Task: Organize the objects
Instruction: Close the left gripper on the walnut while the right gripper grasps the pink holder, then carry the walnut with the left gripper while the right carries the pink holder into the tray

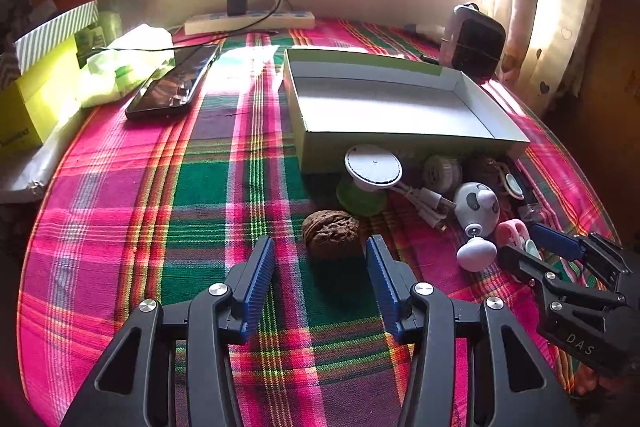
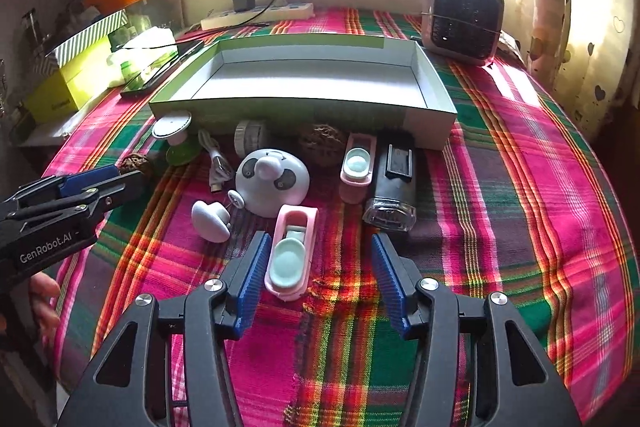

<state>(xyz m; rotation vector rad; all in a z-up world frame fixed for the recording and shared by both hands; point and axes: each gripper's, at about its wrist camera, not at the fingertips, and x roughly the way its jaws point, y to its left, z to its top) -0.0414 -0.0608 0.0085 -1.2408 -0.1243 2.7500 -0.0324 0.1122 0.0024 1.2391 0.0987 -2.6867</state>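
An empty open cardboard box (image 1: 384,107) (image 2: 304,79) lies on the plaid cloth. In front of it lie a brown walnut (image 1: 331,233) (image 2: 136,163), a white panda gadget (image 2: 272,181) (image 1: 476,207), two pink clips with mint pads (image 2: 290,259) (image 2: 357,167), a black flashlight (image 2: 394,183), a white cable (image 2: 216,163) and a white disc on a green base (image 1: 372,169). My left gripper (image 1: 320,255) is open, its jaws just short of the walnut. My right gripper (image 2: 320,255) is open, the near pink clip beside its left finger.
A phone (image 1: 172,83), a power strip with charger (image 1: 248,19), green and striped boxes (image 1: 44,75), a plastic bag (image 1: 128,63) and a small heater (image 2: 464,19) stand around the back. The table edge runs along the right, by a curtain.
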